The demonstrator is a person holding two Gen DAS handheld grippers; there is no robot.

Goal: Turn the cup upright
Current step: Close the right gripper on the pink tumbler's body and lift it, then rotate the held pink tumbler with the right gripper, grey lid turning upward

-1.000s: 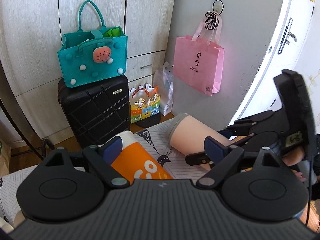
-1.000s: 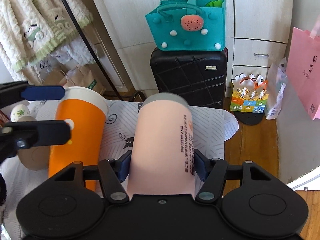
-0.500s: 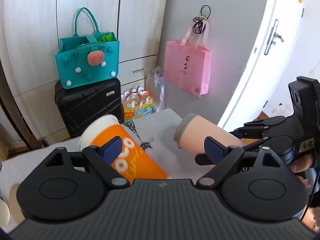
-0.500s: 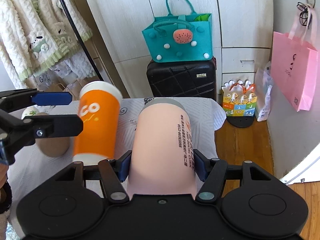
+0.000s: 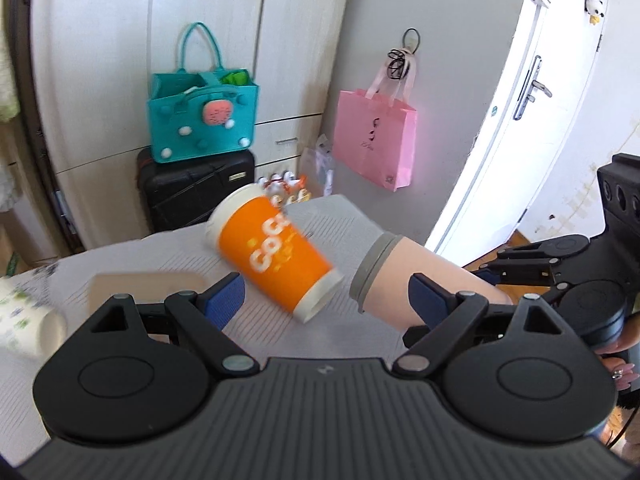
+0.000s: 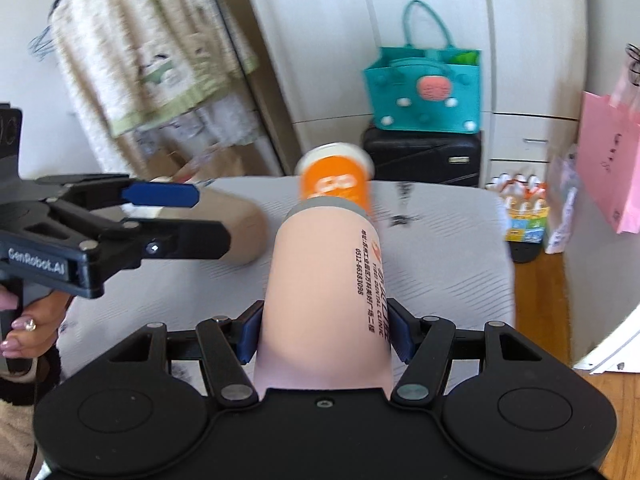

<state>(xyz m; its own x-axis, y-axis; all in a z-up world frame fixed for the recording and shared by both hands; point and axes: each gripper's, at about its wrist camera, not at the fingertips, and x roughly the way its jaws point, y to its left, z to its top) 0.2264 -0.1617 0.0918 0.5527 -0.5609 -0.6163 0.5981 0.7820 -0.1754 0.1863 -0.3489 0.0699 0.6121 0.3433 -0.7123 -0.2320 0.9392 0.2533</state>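
Right hand-held gripper [image 6: 323,336] clamping the pink cup [image 6: 324,292], lying sideways above the table [image 6: 452,240]. Left hand-held gripper [image 5: 327,300] gaping wide, touching nothing; orange cup [image 5: 276,258] tilting, blurred, just beyond.

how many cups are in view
4: a peach cup in the right hand-held gripper, an orange cup tipped beside it, a tan cup lying left, a white patterned cup far left. Others may be hidden.
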